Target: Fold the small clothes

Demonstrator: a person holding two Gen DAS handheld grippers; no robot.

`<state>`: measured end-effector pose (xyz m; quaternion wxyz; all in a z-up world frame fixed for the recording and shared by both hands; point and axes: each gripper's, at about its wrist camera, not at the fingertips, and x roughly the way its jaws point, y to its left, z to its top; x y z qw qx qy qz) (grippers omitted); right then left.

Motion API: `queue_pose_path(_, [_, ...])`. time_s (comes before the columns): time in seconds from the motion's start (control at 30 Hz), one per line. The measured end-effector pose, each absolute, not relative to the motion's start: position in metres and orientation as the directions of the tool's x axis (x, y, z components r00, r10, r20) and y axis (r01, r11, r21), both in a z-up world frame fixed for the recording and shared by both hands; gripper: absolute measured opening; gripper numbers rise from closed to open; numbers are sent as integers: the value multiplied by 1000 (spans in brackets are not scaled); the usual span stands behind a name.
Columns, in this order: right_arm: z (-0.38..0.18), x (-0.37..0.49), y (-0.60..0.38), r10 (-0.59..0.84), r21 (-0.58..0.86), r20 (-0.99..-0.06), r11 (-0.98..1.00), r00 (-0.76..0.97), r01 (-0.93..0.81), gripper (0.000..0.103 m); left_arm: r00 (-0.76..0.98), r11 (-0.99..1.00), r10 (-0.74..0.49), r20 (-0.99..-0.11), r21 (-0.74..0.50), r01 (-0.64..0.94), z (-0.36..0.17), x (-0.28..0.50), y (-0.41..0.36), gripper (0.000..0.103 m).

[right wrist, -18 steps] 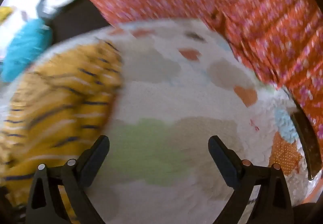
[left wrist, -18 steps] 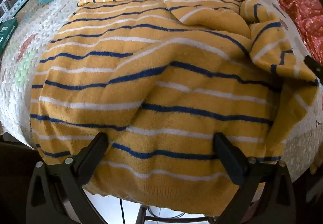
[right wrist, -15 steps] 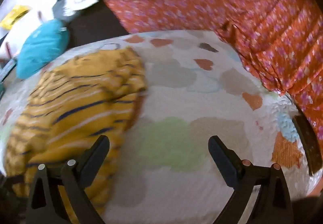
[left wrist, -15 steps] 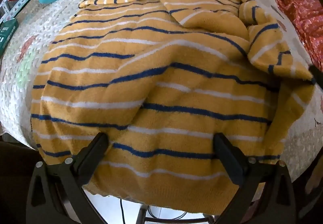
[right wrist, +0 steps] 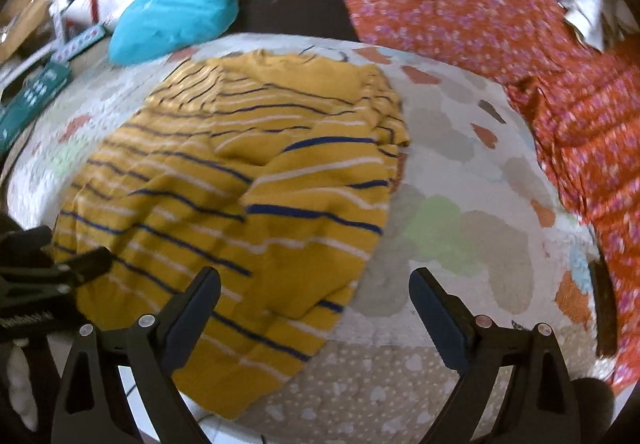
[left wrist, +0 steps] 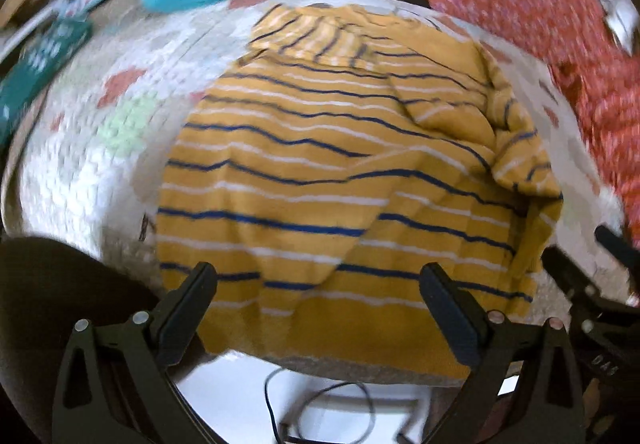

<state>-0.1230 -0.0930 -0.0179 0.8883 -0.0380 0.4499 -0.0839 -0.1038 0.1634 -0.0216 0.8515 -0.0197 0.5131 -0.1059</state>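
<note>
Both tools angle steeply down, jaws spread wide and empty, left tool [left wrist: 316,284] over the striped sweater's [left wrist: 340,179] hem, right tool [right wrist: 314,290] at its right edge.

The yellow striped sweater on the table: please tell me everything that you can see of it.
The sweater is mustard yellow with thin dark blue and white stripes, and looks like soft knit. It lies spread but wrinkled on the patterned white cover, one sleeve folded over its right side and the plain yellow hem hanging over the near edge. Both tools hover open above it, the left tool over the hem; neither grips it.
</note>
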Motion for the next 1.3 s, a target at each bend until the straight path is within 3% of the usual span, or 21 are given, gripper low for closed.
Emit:
queue_pose_path(0.23, [-8, -90, -61, -119, -76, -851, 992, 511, 104, 97, 401, 964, -259, -879, -258, 57, -30, -77, 174, 101])
queue_pose_path(0.6, [-6, -100, -59, -202, -137, -824, 978, 529, 159, 97, 416, 973, -232, -879, -209, 99, -30, -79, 164, 101])
queue_pose_path(1.3, [-18, -105, -72, -188, -101, -843, 976, 505, 195, 98, 417, 976, -219, -882, -189, 113, -35, -76, 163, 101])
